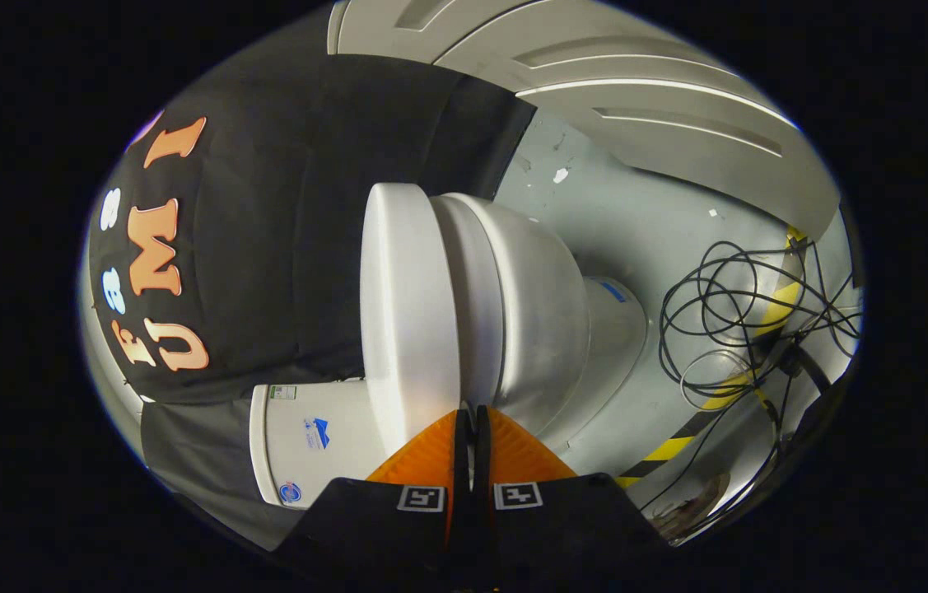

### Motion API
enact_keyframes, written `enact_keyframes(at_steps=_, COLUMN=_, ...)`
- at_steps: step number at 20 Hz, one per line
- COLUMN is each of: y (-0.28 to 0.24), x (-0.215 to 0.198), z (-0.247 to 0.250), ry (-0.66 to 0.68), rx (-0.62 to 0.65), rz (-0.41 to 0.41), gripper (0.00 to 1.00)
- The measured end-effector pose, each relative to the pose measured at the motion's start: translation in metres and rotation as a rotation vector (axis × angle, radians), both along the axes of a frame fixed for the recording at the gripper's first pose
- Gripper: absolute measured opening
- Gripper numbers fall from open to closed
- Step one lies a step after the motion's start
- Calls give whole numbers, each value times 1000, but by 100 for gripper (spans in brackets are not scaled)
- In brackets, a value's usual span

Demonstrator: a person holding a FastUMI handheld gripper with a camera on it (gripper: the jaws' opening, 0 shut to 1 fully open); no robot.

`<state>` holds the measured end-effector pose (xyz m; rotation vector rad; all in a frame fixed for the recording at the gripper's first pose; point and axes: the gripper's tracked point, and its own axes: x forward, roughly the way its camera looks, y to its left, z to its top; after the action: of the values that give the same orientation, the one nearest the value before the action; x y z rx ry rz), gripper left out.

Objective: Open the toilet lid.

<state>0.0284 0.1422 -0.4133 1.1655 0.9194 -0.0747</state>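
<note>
The tool, fingers pressed together, met the toilet lid edge, apparently at its seam with the bowl. Levering steadily away from the bowl would suit.

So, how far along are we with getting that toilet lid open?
Nothing looks done yet: the toilet lid lies flat against the bowl. In hand: the gripper has its fingers almost together, tips at the lid's edge; whether they pinch it, I cannot tell. Left: the whole lift, swinging the lid off the bowl toward the tank.
</note>
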Motion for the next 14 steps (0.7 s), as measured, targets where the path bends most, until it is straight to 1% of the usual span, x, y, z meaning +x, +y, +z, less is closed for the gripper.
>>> enact_keyframes(at_steps=3, y=-2, x=4, z=0, ry=-31, rx=-88, rz=16, gripper=8)
enact_keyframes(at_steps=6, y=-4, x=5, z=0, ry=-27, rx=-101, rz=7, gripper=8)
enact_keyframes(at_steps=8, y=-3, x=7, z=2, ry=-39, rx=-150, rz=21, gripper=8)
enact_keyframes(at_steps=12, y=-2, x=19, z=20, ry=-110, rx=-276, rz=35, gripper=8)
enact_keyframes(at_steps=14, y=3, x=21, z=31, ry=-134, rx=-316, rz=55, gripper=8)
